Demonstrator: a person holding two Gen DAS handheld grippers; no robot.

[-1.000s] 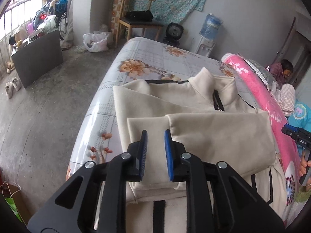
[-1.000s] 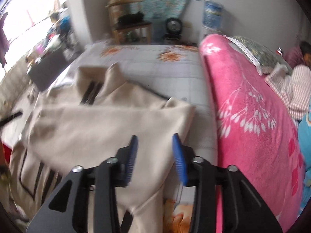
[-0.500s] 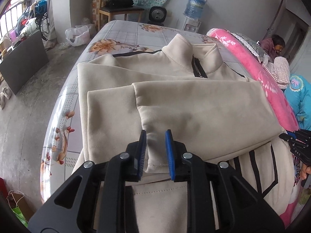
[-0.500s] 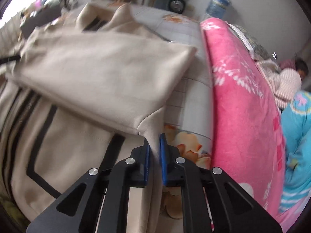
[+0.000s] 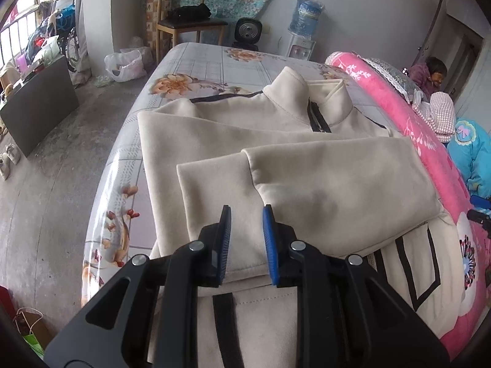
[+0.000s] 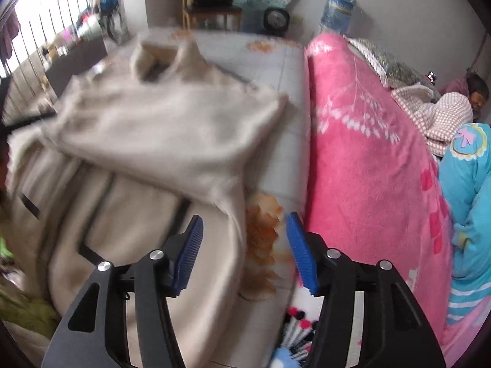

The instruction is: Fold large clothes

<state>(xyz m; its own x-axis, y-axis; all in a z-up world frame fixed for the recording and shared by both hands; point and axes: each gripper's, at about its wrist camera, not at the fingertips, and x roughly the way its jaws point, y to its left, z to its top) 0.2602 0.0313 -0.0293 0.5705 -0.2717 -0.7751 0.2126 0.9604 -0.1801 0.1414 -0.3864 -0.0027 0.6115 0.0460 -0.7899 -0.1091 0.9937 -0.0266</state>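
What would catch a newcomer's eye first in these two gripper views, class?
The large beige sweatshirt with black stripes lies across the floral bedsheet, its sleeves folded over the chest. Along its right side runs a bright pink floral blanket. In front, the left gripper and the right gripper hang open over the garment, holding nothing.

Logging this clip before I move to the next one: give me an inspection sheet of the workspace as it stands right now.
Surface: bed with a floral grid-pattern sheet.
Job's things: beige jacket lying flat, both sleeves folded across the chest, collar towards the far end.
Clutter: pink blanket bunched along the bed's right side.
Grippers: left gripper open over the folded sleeves, holding nothing; right gripper open wide at the jacket's right edge, holding nothing.
Cables: nothing seen.
Surroundings: wooden chair, fan, water dispenser, white plastic bag on the concrete floor; view from the right wrist is motion-blurred.
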